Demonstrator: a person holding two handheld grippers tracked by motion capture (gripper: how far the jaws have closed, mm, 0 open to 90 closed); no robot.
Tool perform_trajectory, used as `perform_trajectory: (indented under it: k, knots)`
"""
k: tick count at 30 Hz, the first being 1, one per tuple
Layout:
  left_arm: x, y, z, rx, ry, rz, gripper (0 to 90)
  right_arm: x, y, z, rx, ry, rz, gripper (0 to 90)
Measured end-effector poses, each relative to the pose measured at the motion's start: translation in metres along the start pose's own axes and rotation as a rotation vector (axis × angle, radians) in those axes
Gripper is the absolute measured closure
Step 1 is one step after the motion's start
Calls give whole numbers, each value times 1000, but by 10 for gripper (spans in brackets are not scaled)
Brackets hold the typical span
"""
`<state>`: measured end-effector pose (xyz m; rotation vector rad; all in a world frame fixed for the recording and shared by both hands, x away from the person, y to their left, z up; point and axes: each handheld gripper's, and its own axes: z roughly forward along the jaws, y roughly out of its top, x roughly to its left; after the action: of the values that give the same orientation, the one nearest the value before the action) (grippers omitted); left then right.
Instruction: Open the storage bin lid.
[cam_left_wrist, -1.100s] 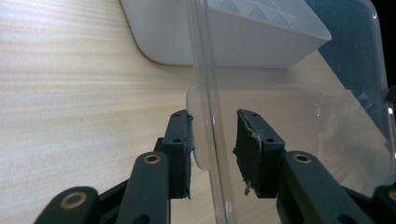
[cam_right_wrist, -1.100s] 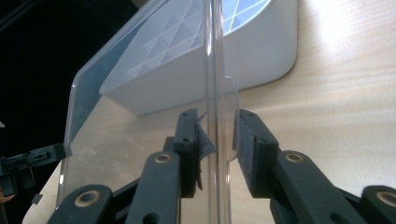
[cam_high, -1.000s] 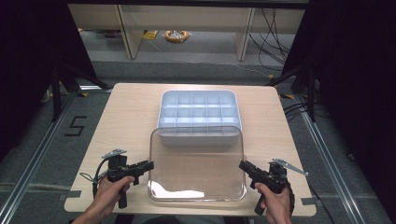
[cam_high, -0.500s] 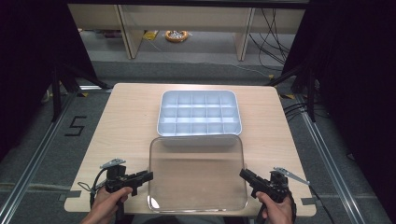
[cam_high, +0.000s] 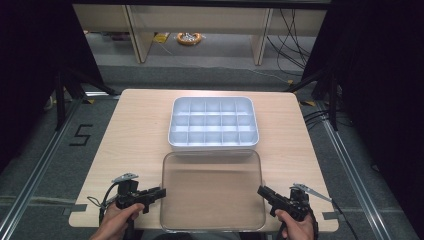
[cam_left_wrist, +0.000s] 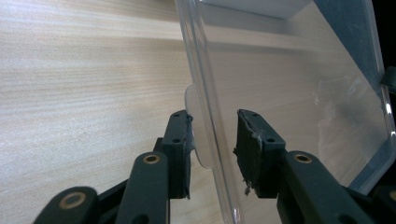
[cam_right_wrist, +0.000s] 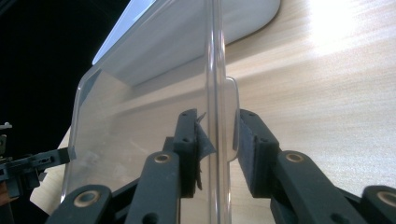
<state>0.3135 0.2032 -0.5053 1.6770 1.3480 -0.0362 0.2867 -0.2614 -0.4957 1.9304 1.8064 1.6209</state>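
Near the table's front edge lies the clear lid (cam_high: 212, 190), just before the white tray (cam_high: 213, 123) — left gripper (cam_high: 150, 193) and right gripper (cam_high: 266, 193) straddle its side tabs, jaws parted, neither clamped.

I am working in what looks like a lab or recording room set up for data capture. My light wooden tabletop (cam_high: 135, 130) stands alone on grey carpet floor (cam_high: 45, 165) between dark curtains (cam_high: 30, 60), with black tripod legs (cam_high: 65, 85) beside its far corners. Metal floor rails (cam_high: 350, 165) run past both side edges, a taped number 5 (cam_high: 80, 135) marks the floor, and loose cables (cam_high: 295, 30) trail under plain benches (cam_high: 195, 15) beyond the far edge.
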Motion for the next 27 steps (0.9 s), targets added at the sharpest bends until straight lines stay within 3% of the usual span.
perform_trajectory:
  k: [1,2,4,6,7,8,9,10,11,12,13,14,15,18,19,20,21,22,23,24,25,26,27]
  knots:
    - [0,0,0,3,1,-2,647,-1,0,1,-1,-9,-10,709]
    - [1,0,1,4,0,-6,645,2,-1,0,11,6,32,709]
    - [1,1,2,9,1,-5,645,0,-2,1,18,1,35,709]
    - [2,1,4,11,1,-15,645,-4,-2,3,18,-16,-4,708]
    - [2,1,4,16,9,-14,644,-4,-2,5,20,0,20,708]
    - [2,1,6,4,10,-19,644,-4,-2,5,22,-17,28,708]
    - [3,2,5,24,-2,-21,643,-7,-2,6,28,-34,3,707]
    - [3,2,6,22,7,-24,642,-7,-1,6,32,-28,13,707]
    - [4,2,6,31,-3,-26,642,-5,-2,6,31,-11,54,706]
    - [4,2,7,23,7,-30,643,-5,-2,7,37,-31,60,705]
    - [5,2,8,28,0,-33,643,-10,-2,10,28,-37,8,704]
    - [6,2,8,38,-1,-30,642,-9,-1,9,37,-50,11,702]
    - [6,3,9,40,0,-30,642,-9,-1,10,40,-21,29,701]
    - [7,4,10,46,2,-29,640,-9,0,12,37,-30,14,698]
    - [8,4,10,48,5,-30,637,-8,-1,13,49,-29,37,696]
    - [8,4,11,47,6,-31,636,-8,0,14,50,-51,32,695]
    - [8,5,12,43,7,-27,634,-9,0,15,44,-18,14,693]
    - [8,5,12,47,8,-24,634,-7,0,15,58,-55,39,690]
    - [8,6,13,40,13,-26,633,-12,1,17,50,-46,-14,688]
    - [9,6,13,49,11,-22,632,-13,1,19,44,-41,-26,685]
    - [9,6,13,52,15,-19,629,-13,1,19,58,-42,-23,684]
    - [9,7,14,55,13,-15,625,-10,1,19,66,-53,16,681]
    - [9,6,14,56,15,-15,622,-10,1,19,74,-59,-12,677]
